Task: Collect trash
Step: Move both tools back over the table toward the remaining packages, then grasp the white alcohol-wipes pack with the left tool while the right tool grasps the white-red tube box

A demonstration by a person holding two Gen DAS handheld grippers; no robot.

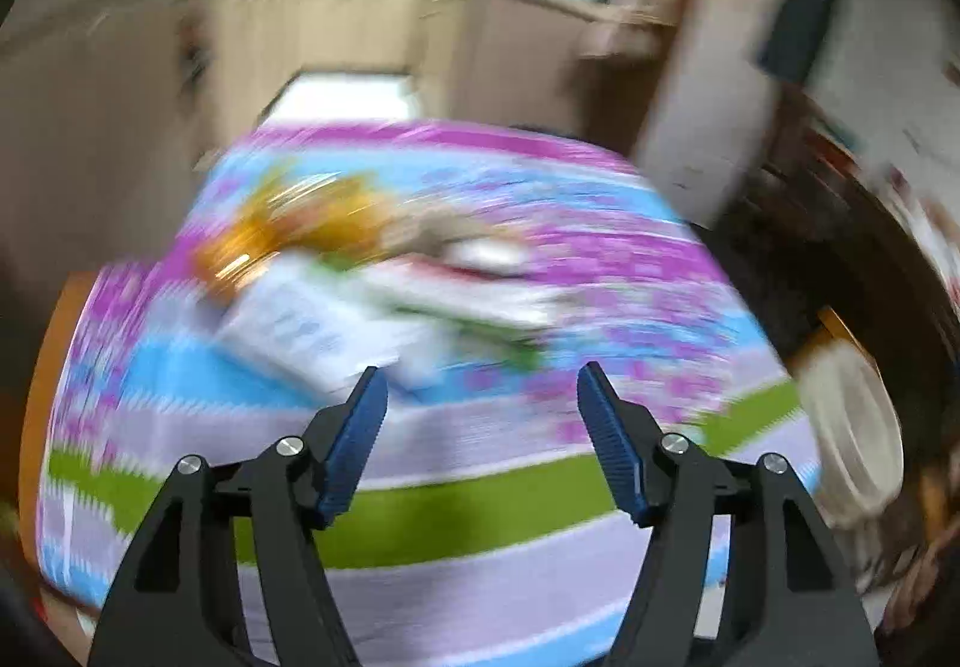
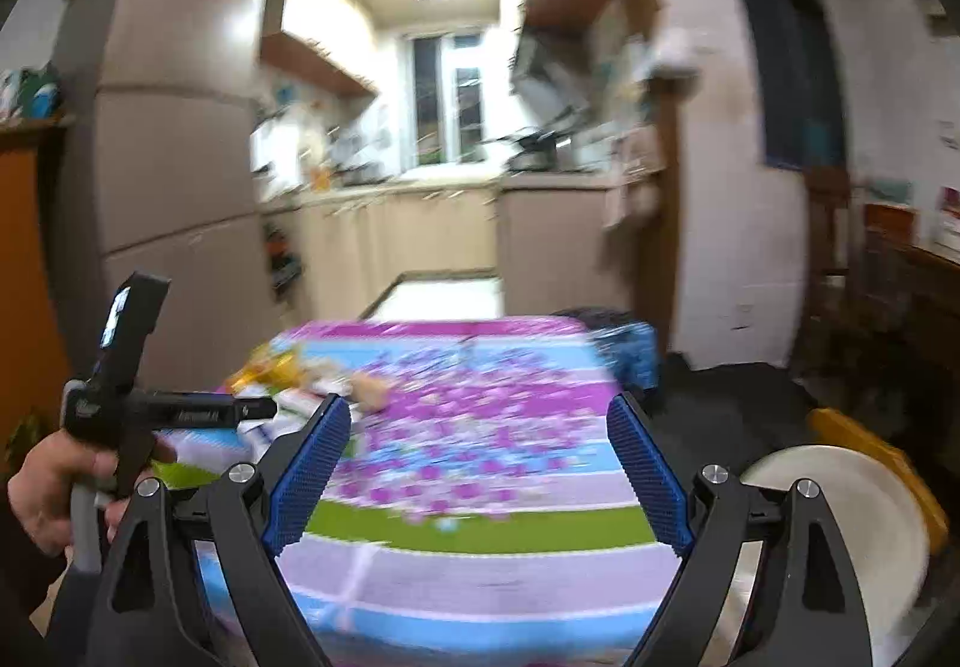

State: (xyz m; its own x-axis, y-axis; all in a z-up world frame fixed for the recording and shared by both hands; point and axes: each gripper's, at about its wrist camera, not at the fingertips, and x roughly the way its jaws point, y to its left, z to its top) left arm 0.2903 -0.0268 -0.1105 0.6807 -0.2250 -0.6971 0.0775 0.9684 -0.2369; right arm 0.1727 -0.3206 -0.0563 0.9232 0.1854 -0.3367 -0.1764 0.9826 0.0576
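Approach step, nothing picked yet. Trash pile (image 1: 336, 271) (orange wrapper, white papers, blurred) lies on tabletop (image 1: 456, 523), far-left part of floral cloth. Left claw (image 1: 480, 385) spread, empty, short of pile. Right claw (image 2: 480, 415) spread wide, empty, right of pile. Next, likely: left claw closes in on pile, pinches one piece.

The left gripper (image 1: 483, 385) has its blue-padded jaws spread apart with nothing between them, its two black fingers reaching up from six o'clock of its own view. The right gripper (image 2: 480, 415) stands wider still, jaws also bare. In the right wrist view, at about eight o'clock, the person's left hand (image 2: 54, 487) is wrapped around its gripper's handle.
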